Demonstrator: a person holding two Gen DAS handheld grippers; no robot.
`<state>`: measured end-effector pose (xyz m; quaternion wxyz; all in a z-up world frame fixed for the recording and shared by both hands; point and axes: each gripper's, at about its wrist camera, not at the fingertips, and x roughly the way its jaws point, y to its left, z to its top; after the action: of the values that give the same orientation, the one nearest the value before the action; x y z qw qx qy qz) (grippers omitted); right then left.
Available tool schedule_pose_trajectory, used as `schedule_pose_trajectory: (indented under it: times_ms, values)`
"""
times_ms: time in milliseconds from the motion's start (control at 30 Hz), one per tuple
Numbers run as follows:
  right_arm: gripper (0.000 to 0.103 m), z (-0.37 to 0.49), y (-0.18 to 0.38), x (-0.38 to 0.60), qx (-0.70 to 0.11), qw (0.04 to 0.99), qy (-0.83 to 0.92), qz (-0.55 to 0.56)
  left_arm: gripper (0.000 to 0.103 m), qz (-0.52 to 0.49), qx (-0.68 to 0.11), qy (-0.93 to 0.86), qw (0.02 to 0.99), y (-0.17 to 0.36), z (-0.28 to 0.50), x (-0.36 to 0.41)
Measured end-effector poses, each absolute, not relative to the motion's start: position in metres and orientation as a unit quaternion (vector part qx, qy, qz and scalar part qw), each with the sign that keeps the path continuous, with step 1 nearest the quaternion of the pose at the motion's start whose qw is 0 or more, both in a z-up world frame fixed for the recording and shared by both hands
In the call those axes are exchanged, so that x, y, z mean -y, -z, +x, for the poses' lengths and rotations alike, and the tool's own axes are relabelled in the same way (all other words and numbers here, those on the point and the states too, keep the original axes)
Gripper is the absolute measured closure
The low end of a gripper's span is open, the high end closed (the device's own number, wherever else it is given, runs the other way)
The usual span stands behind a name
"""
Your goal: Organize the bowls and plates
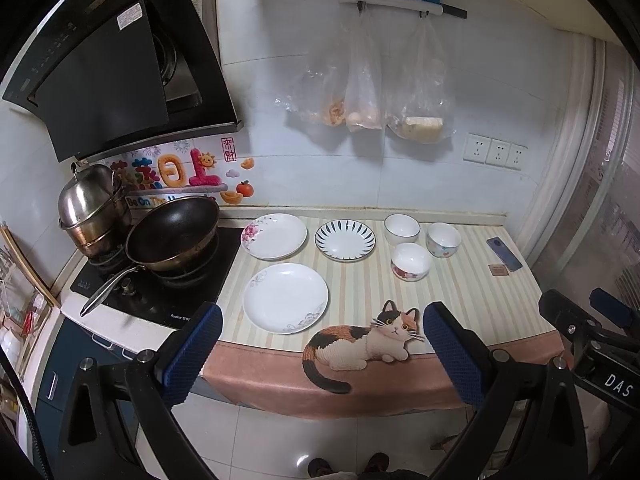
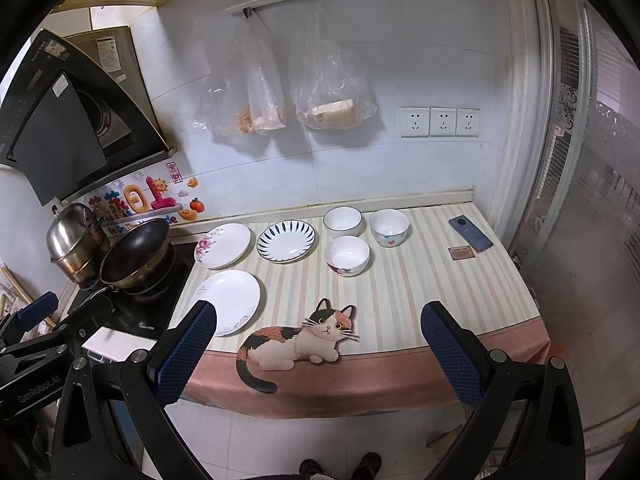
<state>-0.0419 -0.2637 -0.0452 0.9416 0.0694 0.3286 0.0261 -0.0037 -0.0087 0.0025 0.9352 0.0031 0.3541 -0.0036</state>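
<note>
the left finger of the right claw [image 2: 318, 344] covers the near edge of the plain plate [image 2: 228, 300], and the pattern on that rim is too faint to read. what sits in the hanging bags [image 2: 280, 92] is blurred behind the plastic. only the toes of the person's shoes [image 2: 340, 466] show at the bottom, and nothing of the hands.

both claws hang off the front of the bench [image 1: 500, 304], above the floor, aimed at the wall. the left claw [image 1: 322, 346] has its blue pads spread wide apart with nothing between them; the right claw is spread the same way, holding nothing. the right claw also pokes into the left view at the far right.

on the striped cloth lie three plates: the plain plate nearest, a floral plate [image 1: 274, 236] behind it beside the stove [image 1: 160, 280], and a blue-rayed plate [image 1: 345, 240] to its right. right of those stand three bowls close together: bowl one [image 1: 402, 229] at the back, bowl two [image 1: 443, 239] beside it, bowl three [image 1: 411, 262] in front. a phone [image 1: 504, 254] lies near the right end.
</note>
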Motion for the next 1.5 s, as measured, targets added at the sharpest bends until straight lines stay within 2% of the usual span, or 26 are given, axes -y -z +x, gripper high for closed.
schedule_pose_trajectory:
  times_ms: [1500]
  values:
    - [0.0,-0.0408,0.0435,0.2569,-0.329,0.941,-0.028,0.07,0.0,0.0,-0.347,-0.001,0.938,-0.0089,-0.0001,0.0025]
